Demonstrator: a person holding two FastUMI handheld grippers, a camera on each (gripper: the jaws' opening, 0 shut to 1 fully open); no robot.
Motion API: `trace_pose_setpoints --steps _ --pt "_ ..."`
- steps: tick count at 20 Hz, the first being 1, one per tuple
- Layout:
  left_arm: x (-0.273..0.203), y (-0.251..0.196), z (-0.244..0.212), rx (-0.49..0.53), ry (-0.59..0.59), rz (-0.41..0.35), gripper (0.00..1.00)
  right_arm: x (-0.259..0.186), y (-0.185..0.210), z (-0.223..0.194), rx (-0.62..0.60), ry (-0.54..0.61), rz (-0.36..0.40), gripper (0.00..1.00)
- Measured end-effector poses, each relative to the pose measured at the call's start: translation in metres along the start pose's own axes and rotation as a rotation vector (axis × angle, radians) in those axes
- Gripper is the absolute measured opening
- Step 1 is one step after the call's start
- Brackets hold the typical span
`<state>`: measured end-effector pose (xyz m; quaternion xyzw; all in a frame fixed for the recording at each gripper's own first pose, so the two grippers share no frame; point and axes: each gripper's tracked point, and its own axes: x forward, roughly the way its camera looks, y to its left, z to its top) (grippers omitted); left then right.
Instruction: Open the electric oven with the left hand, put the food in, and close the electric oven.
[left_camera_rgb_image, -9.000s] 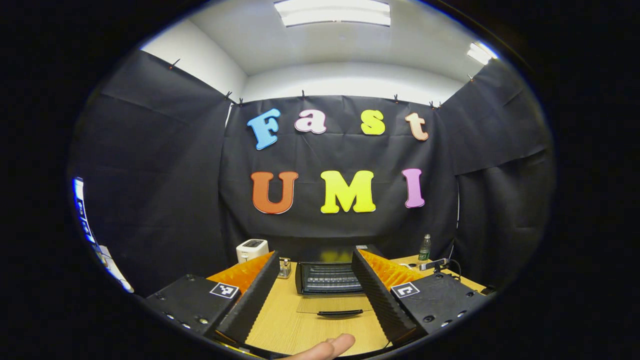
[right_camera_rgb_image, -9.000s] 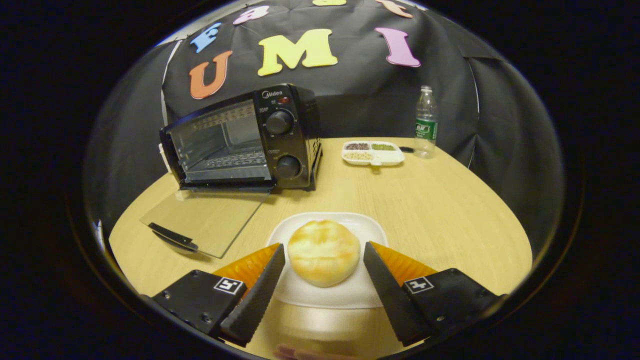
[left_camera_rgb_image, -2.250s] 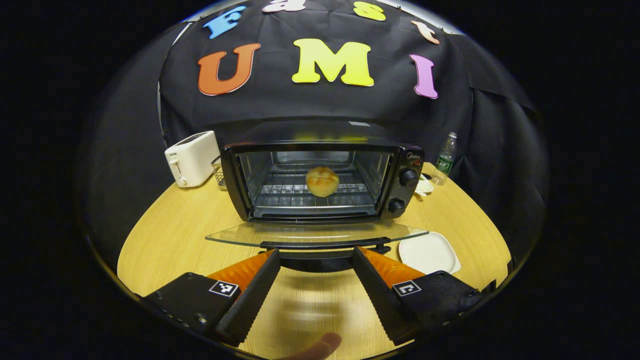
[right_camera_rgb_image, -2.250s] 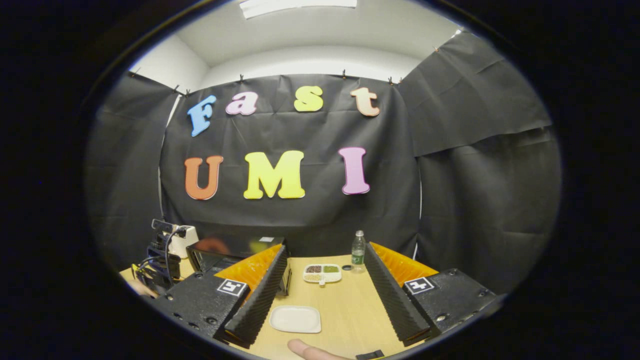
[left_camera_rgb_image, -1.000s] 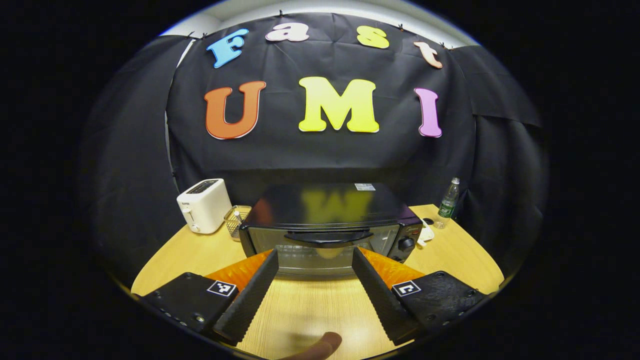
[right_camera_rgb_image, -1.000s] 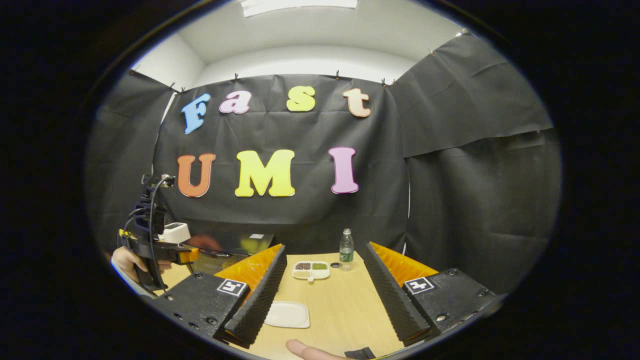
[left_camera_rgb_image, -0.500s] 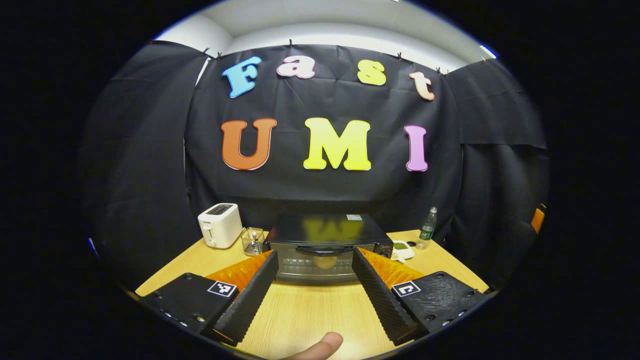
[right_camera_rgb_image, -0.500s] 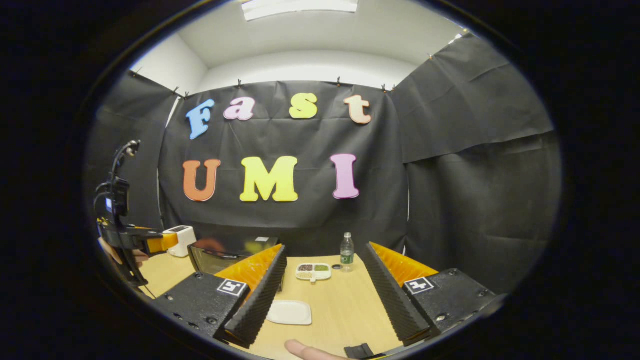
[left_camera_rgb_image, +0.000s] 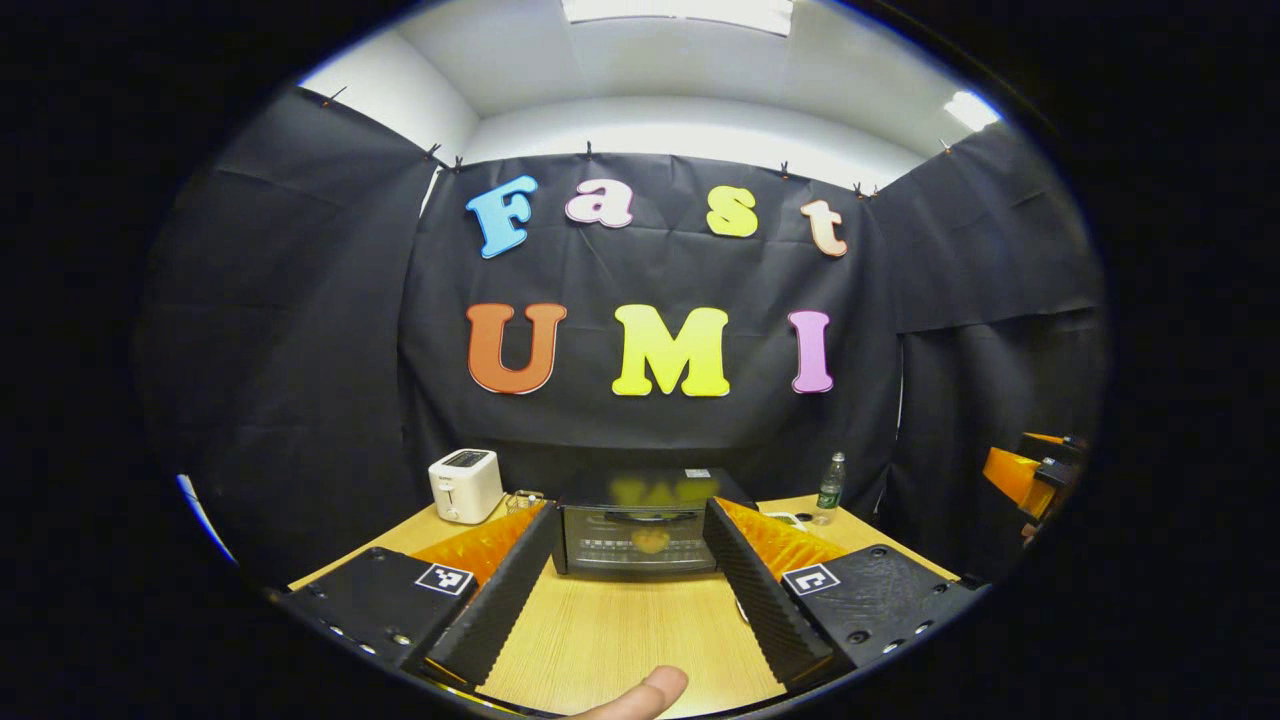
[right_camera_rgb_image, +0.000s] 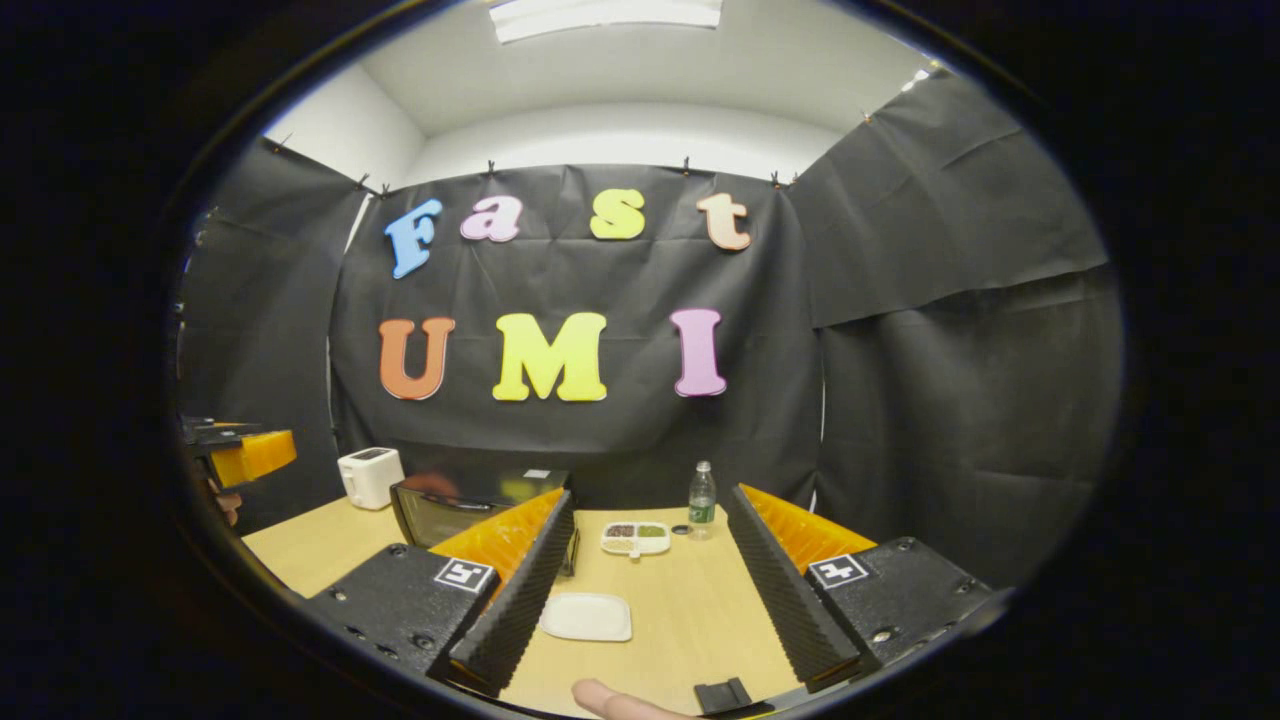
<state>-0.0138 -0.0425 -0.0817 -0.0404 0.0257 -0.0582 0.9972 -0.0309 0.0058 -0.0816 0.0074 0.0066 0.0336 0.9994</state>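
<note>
While the oven (left_camera_rgb_image: 640, 538) stood shut at the table's (left_camera_rgb_image: 620, 640) back edge, a bun (left_camera_rgb_image: 650, 540) showed through its glass door, resting on the rack inside. Held above the table's near edge, the left gripper (left_camera_rgb_image: 625, 598) had its fingers spread wide, with nothing between them, well apart from the oven. Likewise, the right gripper (right_camera_rgb_image: 650, 598) was spread wide and held nothing, above a bare white plate (right_camera_rgb_image: 587, 617) near the table's middle. A toaster (left_camera_rgb_image: 465, 485) sat at the back left corner, beside the oven. A bottle (right_camera_rgb_image: 702, 513) and a divided tray (right_camera_rgb_image: 634, 537) sat toward the back right.
</note>
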Motion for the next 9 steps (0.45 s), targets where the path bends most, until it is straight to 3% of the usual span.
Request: trace_pose_setpoints --steps 5,6,9 --pt "-0.037 -0.004 -0.006 -0.015 -0.025 -0.004 0.96 -0.018 0.014 -0.010 -0.007 0.015 0.027 0.99" --pt "-0.044 -0.003 -0.004 -0.017 -0.028 -0.004 0.96 -0.021 0.015 -0.009 -0.015 0.009 0.027 0.92" --pt "-0.059 0.002 0.002 -0.016 -0.046 0.003 0.96 -0.031 0.023 -0.003 -0.032 -0.006 0.036 0.92"
